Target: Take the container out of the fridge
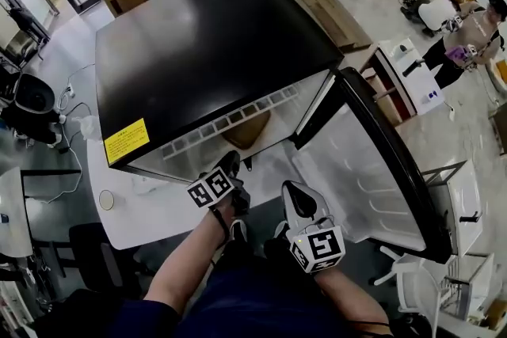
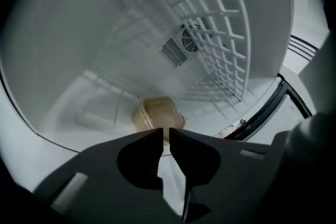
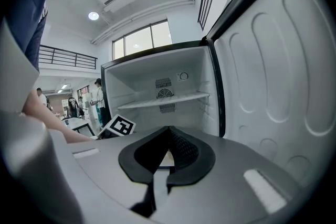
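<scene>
Left gripper [image 2: 164,134] hovering at open fridge [image 1: 214,51], jaws closed, gripping nothing. Tan container [image 2: 157,114] sitting inside fridge on white surface, just beyond jaw tips. Right gripper [image 3: 169,131] hanging near door [image 1: 356,170], jaws closed, empty.

You're wearing a dk navy top [image 1: 238,301]. Left gripper [image 1: 231,161] & right gripper [image 1: 292,188] are showing grey bodies w/ blk jaw pads, each carrying a white cube [image 1: 318,247] w/ blk sq markers.
</scene>
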Demonstrator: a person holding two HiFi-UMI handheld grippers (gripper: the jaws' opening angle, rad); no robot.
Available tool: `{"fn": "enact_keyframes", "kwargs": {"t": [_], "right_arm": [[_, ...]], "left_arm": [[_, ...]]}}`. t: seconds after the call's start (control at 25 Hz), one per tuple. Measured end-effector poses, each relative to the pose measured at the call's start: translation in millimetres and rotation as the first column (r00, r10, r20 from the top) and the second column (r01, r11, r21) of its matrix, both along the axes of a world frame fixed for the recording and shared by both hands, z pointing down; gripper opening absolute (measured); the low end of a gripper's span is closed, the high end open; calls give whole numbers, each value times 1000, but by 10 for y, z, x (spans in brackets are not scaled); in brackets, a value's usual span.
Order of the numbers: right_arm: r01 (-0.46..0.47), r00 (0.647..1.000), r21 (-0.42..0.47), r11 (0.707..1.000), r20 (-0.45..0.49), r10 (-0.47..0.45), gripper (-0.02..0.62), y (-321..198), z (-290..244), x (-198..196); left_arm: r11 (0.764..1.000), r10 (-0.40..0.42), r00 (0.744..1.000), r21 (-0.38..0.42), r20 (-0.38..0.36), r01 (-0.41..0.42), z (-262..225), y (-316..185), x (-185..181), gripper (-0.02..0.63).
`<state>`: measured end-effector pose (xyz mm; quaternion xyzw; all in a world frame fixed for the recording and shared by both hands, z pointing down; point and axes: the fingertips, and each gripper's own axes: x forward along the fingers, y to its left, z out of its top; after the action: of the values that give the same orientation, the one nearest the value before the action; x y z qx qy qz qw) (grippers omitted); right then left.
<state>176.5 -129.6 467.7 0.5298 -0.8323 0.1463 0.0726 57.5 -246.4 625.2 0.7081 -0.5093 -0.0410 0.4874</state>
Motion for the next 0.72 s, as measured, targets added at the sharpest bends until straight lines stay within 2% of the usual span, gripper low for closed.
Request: {"fn": "enact_keyframes", "kwargs": {"t": [0.12,0.2,0.28,0.48,0.64,0.72], "right_arm": [[-7,1000,-19,1000,2,7,6,54,66,35],[-9,1000,-25,1000,-2,9,6,79,83,46],[-10,1000,-29,1000,-6,9,6,103,83,49],[-18,1000,-36,999,-7,18,6,169,104,56],[-27,1000,-44,999,-12,27,6,214,119,81],[-25,1000,-48,999,-19,24,6,234,114,85]], "left_arm": [[995,-89,991,-54,-104,83,107,-111,-85,21],[988,-143,976,-87,-166,130,156,-171,-124,77],[978,-188,960,-130,-205,164,229,-201,-148,104],[954,-269,929,-205,-255,220,422,-238,-144,112],[942,-307,904,-230,-297,244,470,-289,-100,112],[940,-314,902,-228,-298,252,477,-308,-97,110]]}}
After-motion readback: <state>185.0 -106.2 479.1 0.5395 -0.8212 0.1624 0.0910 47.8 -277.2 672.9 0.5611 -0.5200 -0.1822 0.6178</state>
